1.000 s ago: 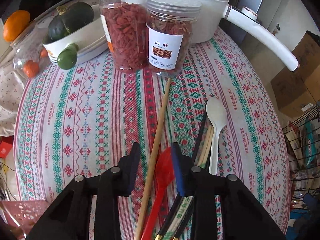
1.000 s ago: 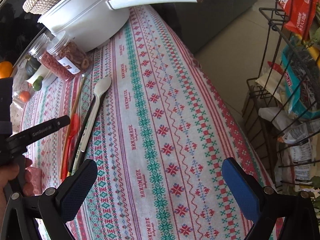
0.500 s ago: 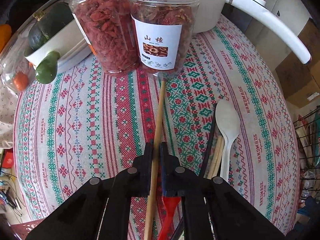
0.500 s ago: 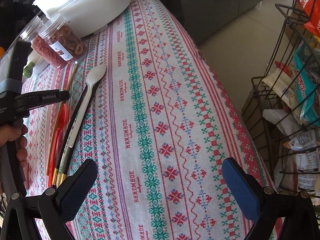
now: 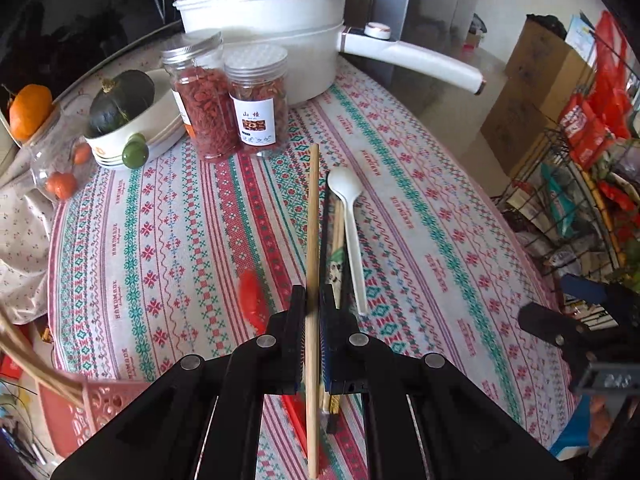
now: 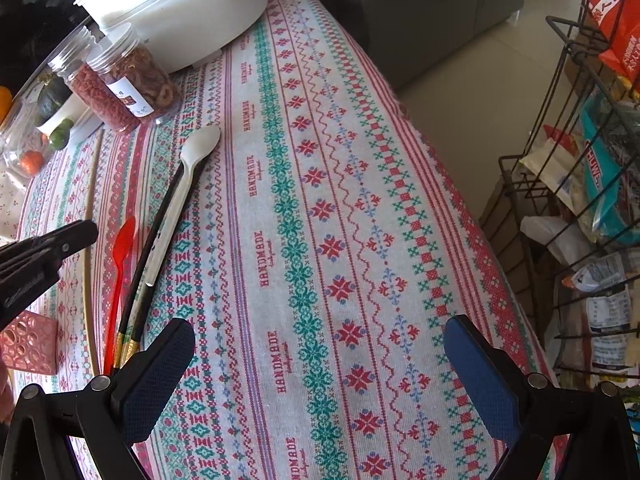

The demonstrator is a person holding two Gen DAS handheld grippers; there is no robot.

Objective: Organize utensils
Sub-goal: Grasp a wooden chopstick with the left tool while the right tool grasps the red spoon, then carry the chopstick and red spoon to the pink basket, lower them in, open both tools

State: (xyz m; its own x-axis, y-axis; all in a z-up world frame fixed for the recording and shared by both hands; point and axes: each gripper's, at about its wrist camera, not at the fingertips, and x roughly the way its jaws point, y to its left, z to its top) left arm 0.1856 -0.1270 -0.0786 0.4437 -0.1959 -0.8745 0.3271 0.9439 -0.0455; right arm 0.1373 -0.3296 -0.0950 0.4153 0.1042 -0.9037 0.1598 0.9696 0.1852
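Left gripper (image 5: 312, 296): jaws pinching a long pale wooden chopstick (image 5: 313, 216), lifted off the patterned tabletop (image 6: 320, 200). Right gripper (image 6: 320, 364): jaws spread wide, nothing between them. White plastic spoon (image 6: 188, 176), red plastic spoon (image 6: 120, 264) and dark chopsticks (image 6: 154, 240) lie side by side on tabletop.

A red spoon (image 5: 251, 295) on the table (image 5: 420, 216) shows blurred, its handle hidden behind the left gripper (image 5: 311, 304). A wooden stick (image 5: 313, 216) runs off the lower frame edge; jar label (image 5: 256, 120) print too small to read.
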